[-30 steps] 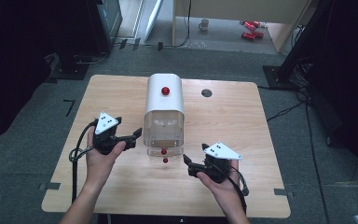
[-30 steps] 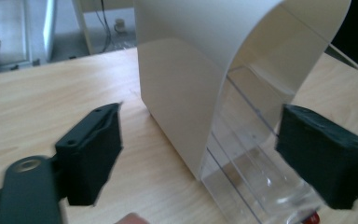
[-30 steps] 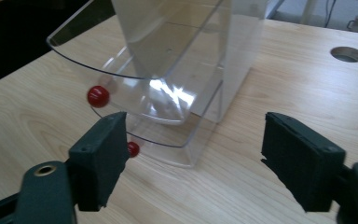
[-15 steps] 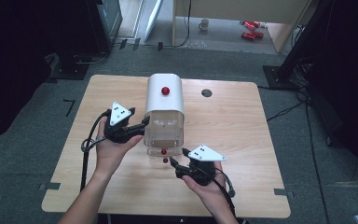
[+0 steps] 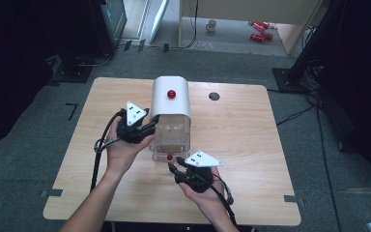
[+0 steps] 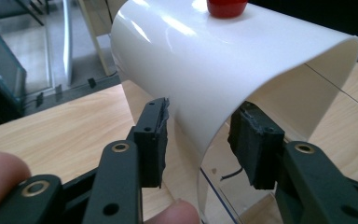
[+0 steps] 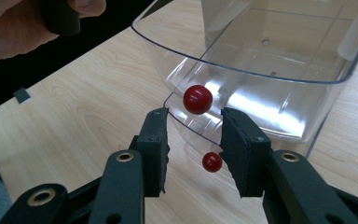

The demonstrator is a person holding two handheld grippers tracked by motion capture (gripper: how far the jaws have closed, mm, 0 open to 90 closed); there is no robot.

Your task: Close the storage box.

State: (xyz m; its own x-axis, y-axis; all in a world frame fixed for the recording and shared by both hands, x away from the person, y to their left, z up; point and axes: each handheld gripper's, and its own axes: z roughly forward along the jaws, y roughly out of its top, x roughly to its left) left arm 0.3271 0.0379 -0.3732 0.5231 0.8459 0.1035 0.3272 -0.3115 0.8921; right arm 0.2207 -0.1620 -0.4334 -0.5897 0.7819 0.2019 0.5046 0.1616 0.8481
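Clear bin (image 5: 171,140) sits mid-table under a white arched cover (image 5: 170,96), which carries a red knob (image 5: 171,94) on top. The bin's front end sticks out toward you at 6 o'clock of the cover. On that clear front wall there's a small red ball knob (image 7: 197,99), seen in the high view as a red dot at the bin's near edge (image 5: 170,157); a second, smaller red dot (image 7: 212,161) shows lower in the right gripper view, looks like its reflection, can't tell for sure.

Your right claw (image 5: 174,168) is at 6 o'clock of the bin, jaws apart, pointing at the ball knob; in the right gripper view (image 7: 193,140) the knob sits just past the tips, between them, not touched. Right hand (image 5: 200,191) holds it from below.

Your left claw (image 5: 150,128) is at 9 o'clock of the bin, against the cover's left side. In the left gripper view (image 6: 200,140) its jaws are apart and straddle the cover's front edge (image 6: 242,65), 1 jaw outside, 1 inside; contact with the wall can't be told. Left hand (image 5: 125,145) wraps the handle.

Wooden table (image 5: 251,145) has a dark round hole (image 5: 214,96) at 1 o'clock of the cover. Grey floor (image 5: 38,145) around.
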